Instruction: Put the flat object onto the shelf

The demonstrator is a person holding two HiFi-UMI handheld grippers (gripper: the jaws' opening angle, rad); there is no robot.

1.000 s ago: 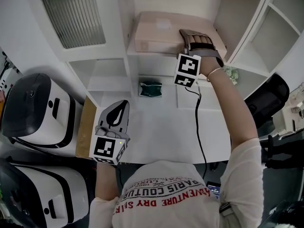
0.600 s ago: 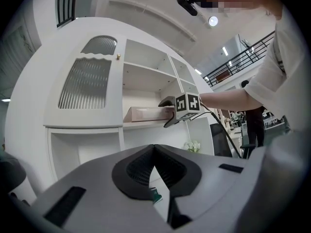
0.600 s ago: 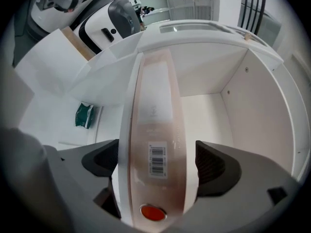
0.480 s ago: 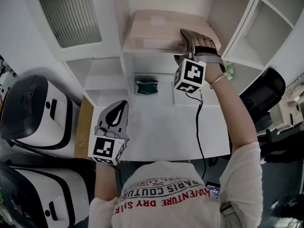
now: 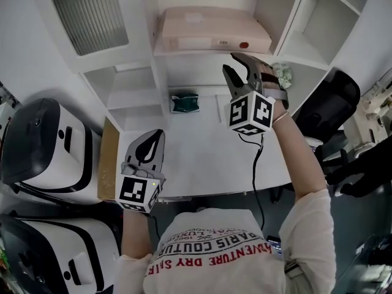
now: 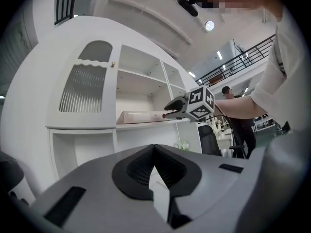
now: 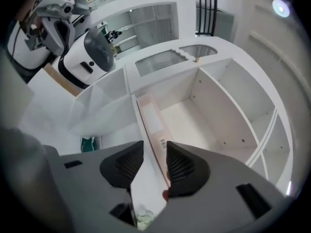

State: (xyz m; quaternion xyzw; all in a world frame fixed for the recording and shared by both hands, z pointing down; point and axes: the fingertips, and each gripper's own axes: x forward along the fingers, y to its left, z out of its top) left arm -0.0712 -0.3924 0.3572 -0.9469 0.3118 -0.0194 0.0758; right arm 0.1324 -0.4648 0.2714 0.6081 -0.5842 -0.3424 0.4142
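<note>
Flat box (image 5: 211,32) lies on the shelf (image 5: 202,54) at twelve o'clock. Right gripper (image 5: 230,63) fingers are closing on nothing just below it. Left gripper (image 5: 158,137) fingers are clenched, empty.

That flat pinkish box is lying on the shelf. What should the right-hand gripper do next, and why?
Probably lower the right gripper away from the shelf. The flat box lies on the shelf, the gripper hangs clear of it, and its jaws are closing on nothing, so the placing looks done.
</note>
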